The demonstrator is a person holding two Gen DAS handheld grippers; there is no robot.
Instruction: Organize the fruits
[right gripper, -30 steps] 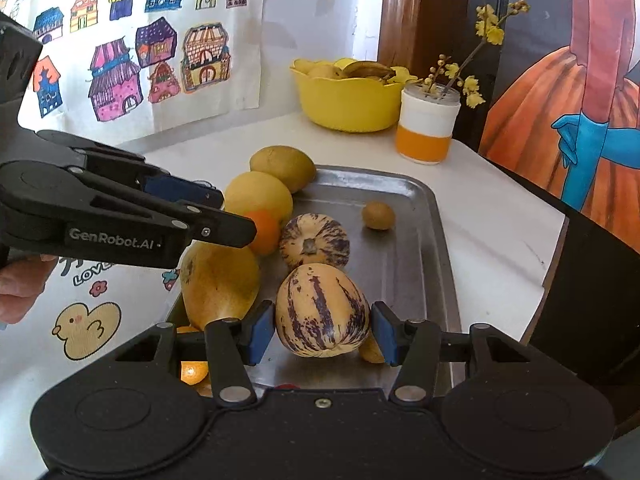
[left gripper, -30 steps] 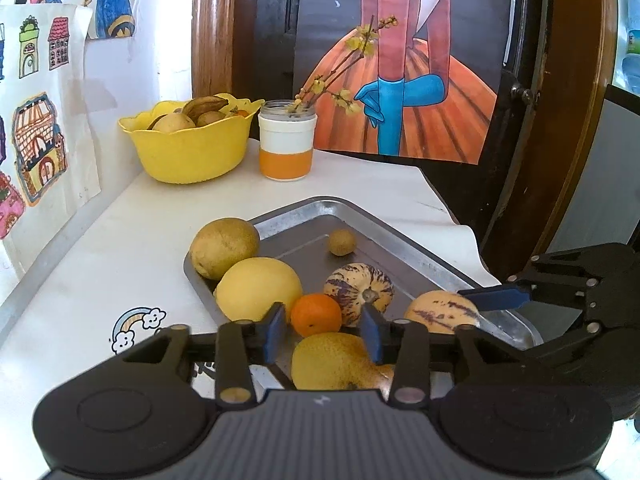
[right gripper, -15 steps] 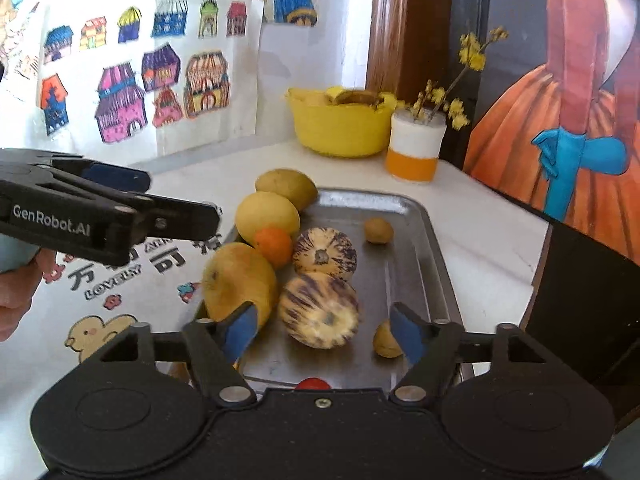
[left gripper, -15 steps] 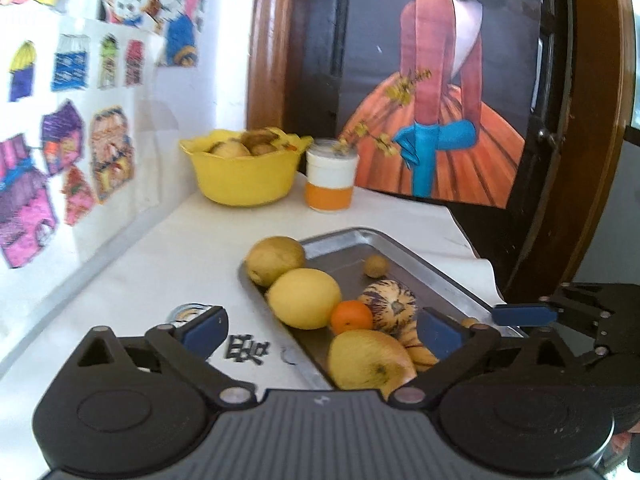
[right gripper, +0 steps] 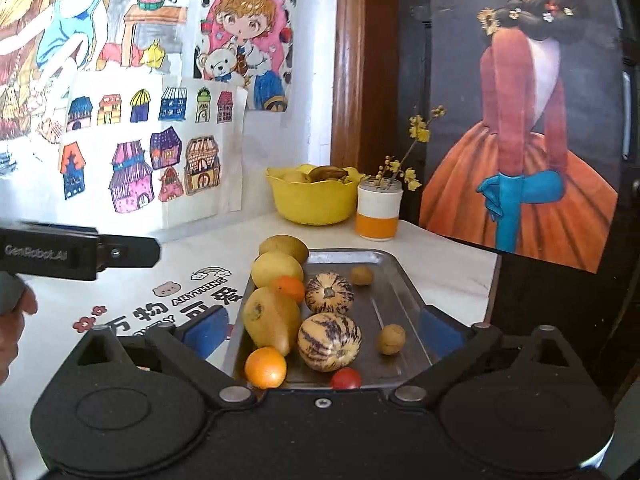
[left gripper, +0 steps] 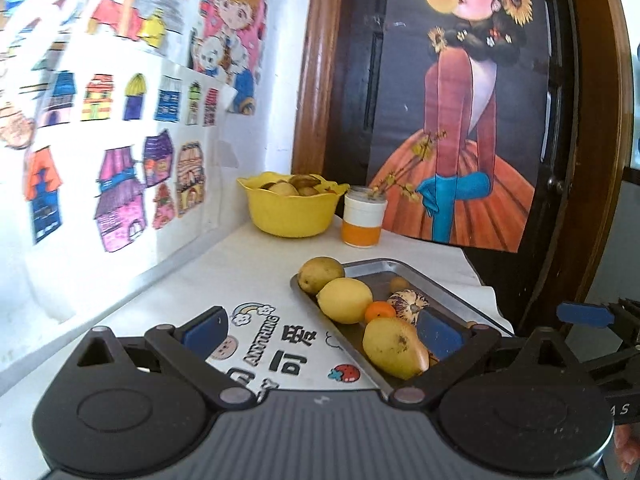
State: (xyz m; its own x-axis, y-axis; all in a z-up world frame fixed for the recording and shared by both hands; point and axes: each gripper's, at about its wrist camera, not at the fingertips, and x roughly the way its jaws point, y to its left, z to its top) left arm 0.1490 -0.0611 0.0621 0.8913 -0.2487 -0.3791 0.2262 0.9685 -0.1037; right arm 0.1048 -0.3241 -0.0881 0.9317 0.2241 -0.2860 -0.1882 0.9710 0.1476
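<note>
A metal tray [right gripper: 394, 280] on the white table holds several fruits: a yellow mango [right gripper: 271, 319], two striped pepino melons [right gripper: 329, 341] [right gripper: 329, 293], a lemon [right gripper: 277, 268], small oranges [right gripper: 265, 367], a cherry tomato [right gripper: 346, 379] and little brown fruits [right gripper: 391, 339]. My right gripper [right gripper: 320, 330] hovers open and empty above the tray's near end. My left gripper [left gripper: 320, 330] is open and empty, raised left of the tray [left gripper: 404, 270], with the mango [left gripper: 394, 347] near its right finger. A yellow bowl [left gripper: 292, 210] of fruit stands at the back.
A white and orange jar [right gripper: 378, 214] with a flowering twig stands beside the yellow bowl [right gripper: 314, 202]. Drawings cover the wall on the left. A dark door and painted poster lie behind. The table edge drops off right of the tray. A hand [right gripper: 16, 320] holds the left gripper.
Both grippers opened wide and drew back and up from the tray. The right one let go of the striped pepino melon, which now lies in the tray.
</note>
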